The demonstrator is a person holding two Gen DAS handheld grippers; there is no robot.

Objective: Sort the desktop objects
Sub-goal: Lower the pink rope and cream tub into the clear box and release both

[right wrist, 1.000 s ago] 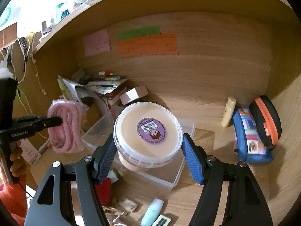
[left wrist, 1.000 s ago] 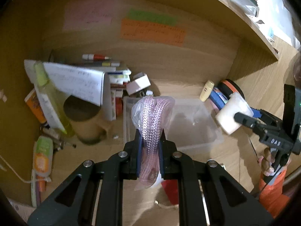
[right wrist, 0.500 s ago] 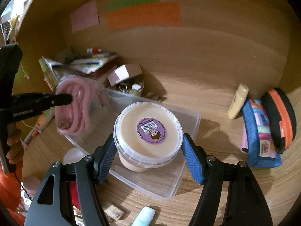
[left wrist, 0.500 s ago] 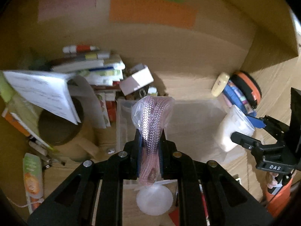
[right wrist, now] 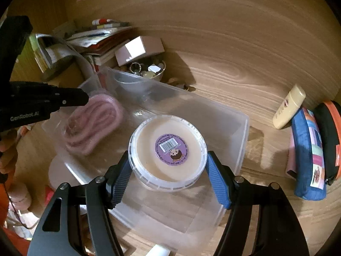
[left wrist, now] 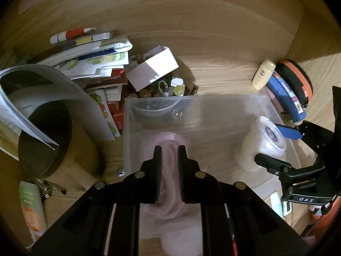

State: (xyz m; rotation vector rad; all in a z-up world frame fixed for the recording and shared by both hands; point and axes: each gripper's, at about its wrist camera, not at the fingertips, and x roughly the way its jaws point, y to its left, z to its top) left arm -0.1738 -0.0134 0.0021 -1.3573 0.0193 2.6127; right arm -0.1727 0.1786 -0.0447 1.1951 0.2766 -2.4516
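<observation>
Your left claw (left wrist: 169, 149) gripped the bagged pink cable (left wrist: 168, 183) over the clear bin (left wrist: 213, 104). Your right claw (right wrist: 168, 168) clamped the round tub (right wrist: 168, 151) there too.

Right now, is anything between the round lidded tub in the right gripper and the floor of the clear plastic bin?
Nothing visible. The round lidded tub, clamped in the right gripper, hangs over bare bin floor; the left gripper's bagged pink cable sits off to the side.
</observation>
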